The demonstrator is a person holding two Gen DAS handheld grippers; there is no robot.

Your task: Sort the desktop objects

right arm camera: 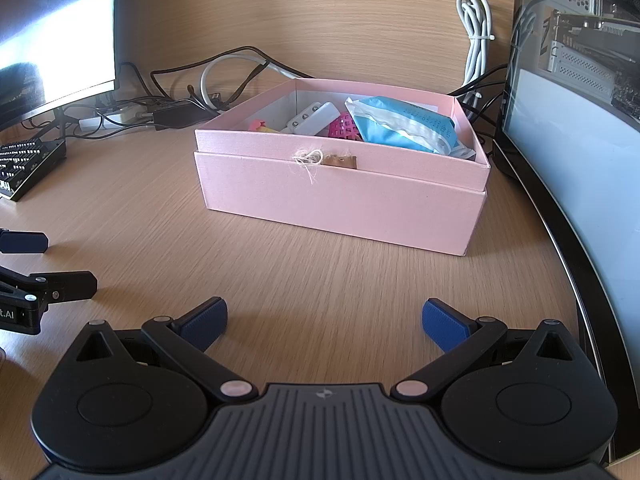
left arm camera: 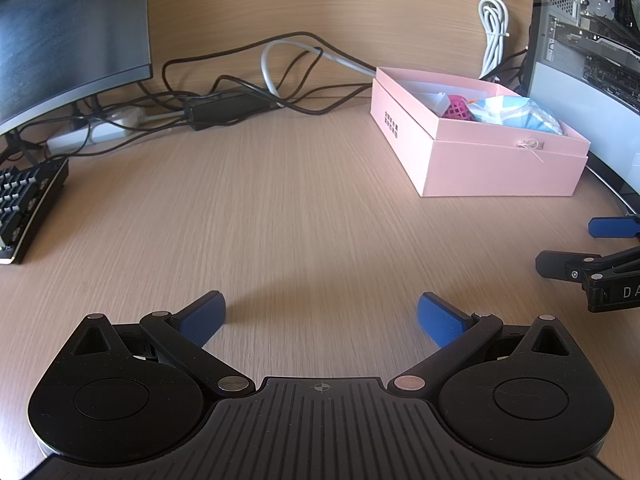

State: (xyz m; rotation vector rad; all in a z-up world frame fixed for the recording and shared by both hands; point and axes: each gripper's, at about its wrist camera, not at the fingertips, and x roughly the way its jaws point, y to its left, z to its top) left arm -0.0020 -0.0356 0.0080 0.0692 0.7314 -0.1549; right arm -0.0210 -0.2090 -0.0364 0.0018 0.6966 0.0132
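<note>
A pink box (right arm camera: pixel 344 200) stands open on the wooden desk; it also shows in the left wrist view (left arm camera: pixel 480 164) at the right. Inside lie a blue-and-white packet (right arm camera: pixel 404 126), a pink mesh ball (right arm camera: pixel 344 128), a white block (right arm camera: pixel 316 118) and a small red-yellow item (right arm camera: pixel 260 125). My left gripper (left arm camera: pixel 322 318) is open and empty over bare desk, left of the box. My right gripper (right arm camera: pixel 324 322) is open and empty, in front of the box's near wall. Each gripper's fingers show at the edge of the other's view.
A monitor (left arm camera: pixel 68 36) and a black keyboard (left arm camera: pixel 28 208) sit at the left. Tangled cables and a power brick (left arm camera: pixel 224 108) lie along the back wall. A computer case (right arm camera: pixel 580 100) stands right of the box. A white coiled cable (right arm camera: pixel 476 32) hangs behind.
</note>
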